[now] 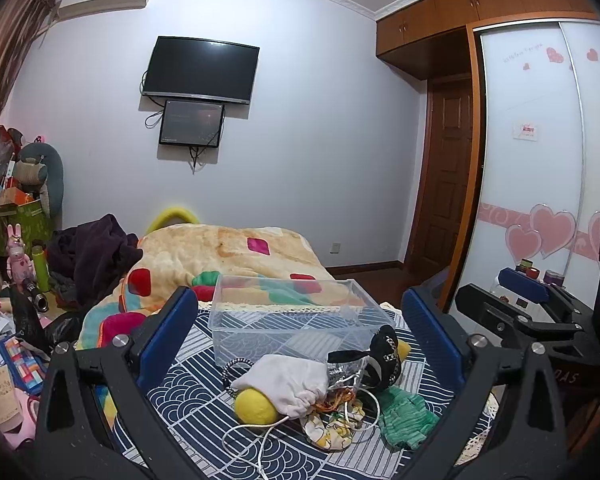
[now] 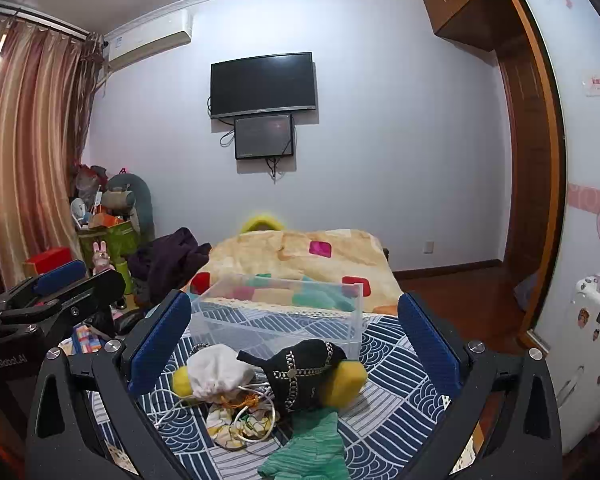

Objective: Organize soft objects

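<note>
A pile of soft things lies on the blue patterned cloth (image 1: 188,404): a white drawstring pouch (image 1: 290,382), a yellow ball (image 1: 256,406), a black chain-trimmed item (image 1: 384,356), a green knit piece (image 1: 406,416) and a floral cloth (image 1: 332,428). An empty clear plastic box (image 1: 296,316) stands just behind the pile. My left gripper (image 1: 300,344) is open, hovering above and in front of the pile. My right gripper (image 2: 296,344) is open too, over the pouch (image 2: 216,372), black item (image 2: 300,376), a second yellow ball (image 2: 346,384) and green piece (image 2: 308,452). The box shows behind (image 2: 280,312).
A bed with a colourful blanket (image 1: 236,256) lies beyond the box. Clutter, dark clothes (image 1: 92,256) and toys fill the floor at left. A wardrobe (image 1: 532,152) and door stand at right. A white cord (image 1: 260,440) loops through the pile.
</note>
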A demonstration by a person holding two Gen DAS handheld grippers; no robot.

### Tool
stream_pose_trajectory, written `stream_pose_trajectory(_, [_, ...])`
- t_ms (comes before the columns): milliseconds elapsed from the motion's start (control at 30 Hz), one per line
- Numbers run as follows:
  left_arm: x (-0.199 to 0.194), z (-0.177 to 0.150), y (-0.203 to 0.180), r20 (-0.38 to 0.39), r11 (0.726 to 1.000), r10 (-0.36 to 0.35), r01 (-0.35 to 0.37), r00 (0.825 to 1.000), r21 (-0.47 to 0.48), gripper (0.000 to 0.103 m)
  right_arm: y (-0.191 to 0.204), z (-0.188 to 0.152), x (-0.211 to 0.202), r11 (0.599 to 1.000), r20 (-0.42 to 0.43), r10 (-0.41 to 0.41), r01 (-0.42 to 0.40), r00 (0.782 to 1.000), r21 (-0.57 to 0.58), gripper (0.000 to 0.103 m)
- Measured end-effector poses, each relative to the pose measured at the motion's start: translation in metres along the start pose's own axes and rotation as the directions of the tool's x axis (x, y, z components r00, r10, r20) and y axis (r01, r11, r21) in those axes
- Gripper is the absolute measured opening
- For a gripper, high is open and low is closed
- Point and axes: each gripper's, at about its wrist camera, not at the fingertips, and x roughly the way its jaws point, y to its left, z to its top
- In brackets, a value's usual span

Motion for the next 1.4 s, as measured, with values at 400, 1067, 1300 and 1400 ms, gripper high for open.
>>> stream_pose_trajectory(400, [0.0012, -0.0007, -0.001, 0.003, 1.0, 0.006, -0.006, 1.0, 0.008, 0.103, 0.0021, 0.0004, -0.0006, 1.0, 0.004, -0.001, 0.001, 1.0, -0.003, 0.103])
stream_pose_trajectory(1067, [0.0015, -0.0022, -0.0017, 0.004, 1.0, 0.004, -0.004, 1.0, 0.011, 0.103, 0.0023, 0.0007, -0.0019, 1.0, 0.007, 0.002, -0.002, 1.0, -0.006, 0.103])
stream_pose_trajectory(1300, [0.0008, -0.0027, -0.0017, 0.005, 1.0, 0.009, -0.009, 1.0, 0.013, 0.103, 0.003, 0.0018, -0.0027, 1.0, 0.006, -0.002, 0.002, 1.0, -0.008, 0.103])
stream_pose_trajectory(1400, [0.0009, -0.0025, -0.0014, 0.004, 1.0, 0.009, -0.009, 1.0, 0.013, 0.103, 0.0034, 0.0024, -0.0032, 1.0, 0.009, -0.003, 0.003, 1.0, -0.007, 0.103])
